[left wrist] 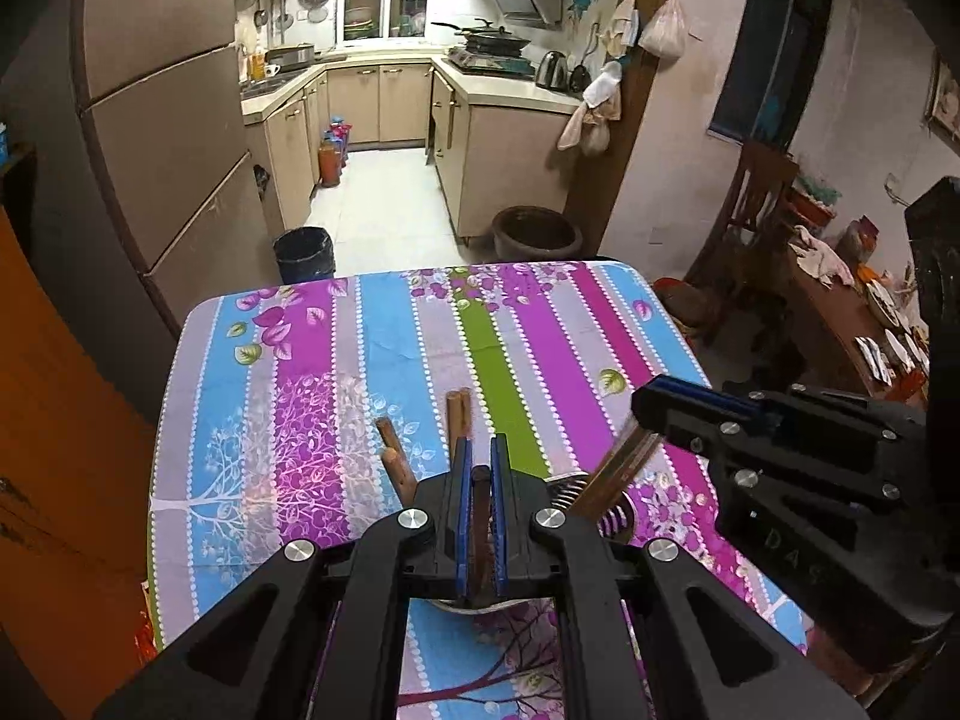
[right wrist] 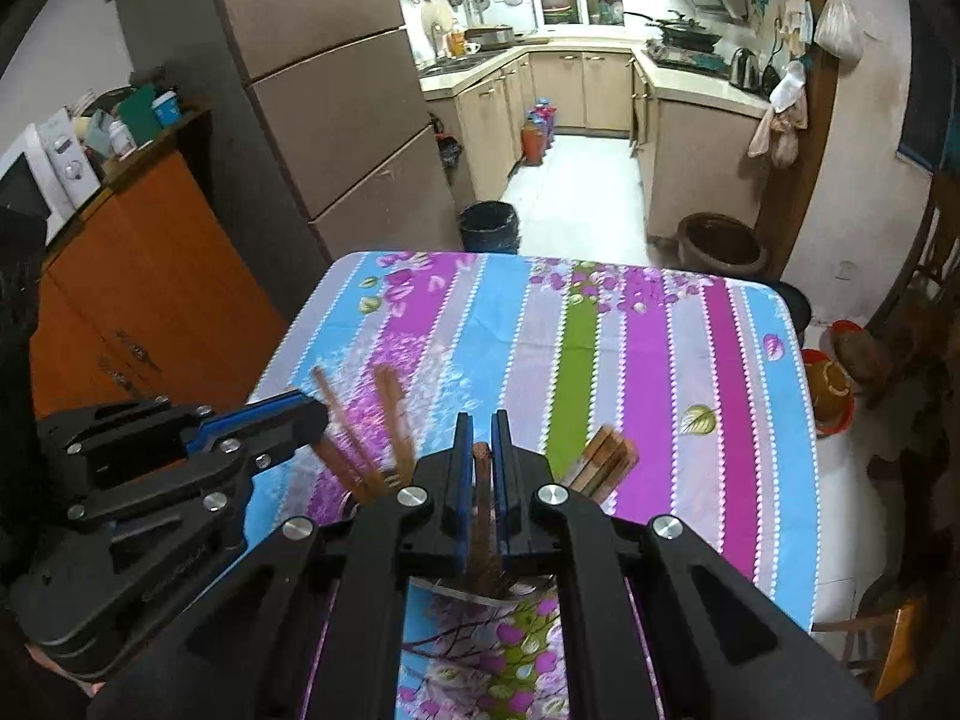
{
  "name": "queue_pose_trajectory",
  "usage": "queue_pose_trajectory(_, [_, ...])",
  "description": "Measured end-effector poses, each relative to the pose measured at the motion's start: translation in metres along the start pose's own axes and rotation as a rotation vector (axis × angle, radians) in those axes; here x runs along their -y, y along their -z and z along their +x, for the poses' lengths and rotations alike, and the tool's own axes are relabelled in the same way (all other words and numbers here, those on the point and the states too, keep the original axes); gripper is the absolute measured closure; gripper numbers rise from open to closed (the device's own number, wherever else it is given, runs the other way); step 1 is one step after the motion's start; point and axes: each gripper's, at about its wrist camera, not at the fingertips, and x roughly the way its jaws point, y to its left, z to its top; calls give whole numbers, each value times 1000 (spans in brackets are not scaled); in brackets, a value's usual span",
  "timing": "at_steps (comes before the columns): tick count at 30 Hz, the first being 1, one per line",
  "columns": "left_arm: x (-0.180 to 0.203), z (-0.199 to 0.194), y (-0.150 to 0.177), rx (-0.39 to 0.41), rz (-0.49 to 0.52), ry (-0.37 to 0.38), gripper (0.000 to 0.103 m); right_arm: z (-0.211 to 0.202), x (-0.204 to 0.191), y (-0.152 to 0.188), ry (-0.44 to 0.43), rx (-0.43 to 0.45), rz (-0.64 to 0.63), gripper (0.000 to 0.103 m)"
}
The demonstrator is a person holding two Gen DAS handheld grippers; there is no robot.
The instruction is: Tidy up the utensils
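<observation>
My left gripper [left wrist: 480, 447] is shut on one brown wooden chopstick [left wrist: 480, 516], which stands upright between the blue pads. Its lower end reaches a pale rim [left wrist: 474, 607] under the jaws. More chopsticks [left wrist: 396, 462] lean out to the left, and a pair [left wrist: 461, 414] pokes up behind the fingers. My right gripper [right wrist: 480, 420] is shut on another brown chopstick [right wrist: 482, 504] over a metal holder's rim [right wrist: 480, 593]. A blurred bundle of chopsticks [right wrist: 606, 459] leans to its right. The right gripper [left wrist: 648, 399] and the left gripper [right wrist: 315, 411] hang close side by side.
A table with a striped floral cloth [left wrist: 420, 330] carries everything; its far half is bare cloth. A coiled wire holder [left wrist: 615, 519] shows between the grippers. Beyond the table stand a black bin [left wrist: 305, 255], a brown pot [left wrist: 537, 234] and an orange cabinet [right wrist: 138, 276] at the left.
</observation>
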Motion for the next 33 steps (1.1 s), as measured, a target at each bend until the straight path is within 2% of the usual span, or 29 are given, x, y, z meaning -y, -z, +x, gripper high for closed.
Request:
queue_pose_trajectory(2, [-3,5,-2,10,0,11,95,7,2,-5,10,3,4,95])
queue_pose_trajectory(3, [-3,5,-4,19,0,11,92,7,4,-7,20,15,10,82])
queue_pose_trajectory(5, [-6,6,-7,41,-6,7,66,7,12,-12,26,43,42,67])
queue_pose_trajectory(8, [-14,0,-12,123,-10,-22,64,5,25,-16,41,77,65,67])
queue_pose_trajectory(13, [-21,-12,-15,201,-25,-67,63,-4,35,-16,29,110,69,67])
queue_pose_trajectory(17, [-19,-27,-6,274,-22,-145,63,-13,36,-14,11,123,59,66])
queue_pose_trajectory(18, [-16,-33,2,303,-11,-168,62,-15,36,-13,6,127,55,66])
queue_pose_trajectory(21, [-1,-50,28,397,45,-276,50,-25,36,-3,-6,142,44,66])
queue_pose_trajectory(23, [5,-59,44,444,64,-307,35,-34,38,12,-33,159,41,65])
queue_pose_trajectory(24, [7,-66,56,474,59,-316,34,-36,38,16,-34,167,39,64])
queue_pose_trajectory(29, [16,-88,112,587,12,-389,15,-60,35,76,-28,272,22,51])
queue_pose_trajectory(31, [21,-92,132,604,-29,-452,5,-65,31,100,-21,301,9,49])
queue_pose_trajectory(33, [30,-95,154,639,-28,-482,5,-65,26,127,4,318,2,49])
